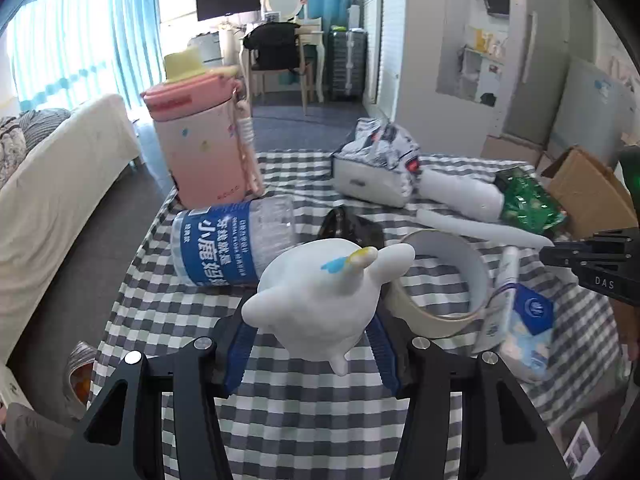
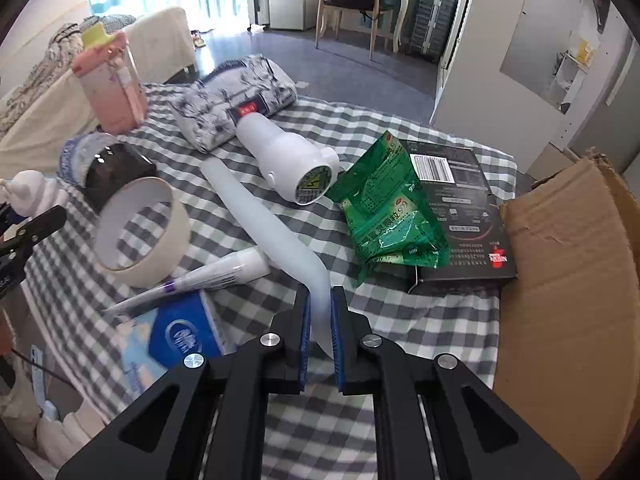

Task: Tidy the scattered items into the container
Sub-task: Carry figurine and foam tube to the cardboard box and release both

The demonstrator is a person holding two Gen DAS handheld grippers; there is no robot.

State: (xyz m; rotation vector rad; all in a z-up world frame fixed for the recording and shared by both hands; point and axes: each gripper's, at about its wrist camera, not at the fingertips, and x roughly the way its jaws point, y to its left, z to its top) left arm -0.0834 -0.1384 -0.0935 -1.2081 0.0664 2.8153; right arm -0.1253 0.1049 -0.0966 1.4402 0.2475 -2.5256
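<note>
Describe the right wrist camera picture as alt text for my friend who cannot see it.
The right gripper is shut on the end of a bent white tube lying on a checked tablecloth. Around it lie a tape roll, a green packet and a tissue pack, with a cardboard box at right.

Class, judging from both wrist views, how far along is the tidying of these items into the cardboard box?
Done: nothing visibly packed; the cardboard box interior is hidden. In hand: left gripper holds the white unicorn toy; right gripper clamps the white tube. Left: tape roll, green packet, pink bottle.
</note>
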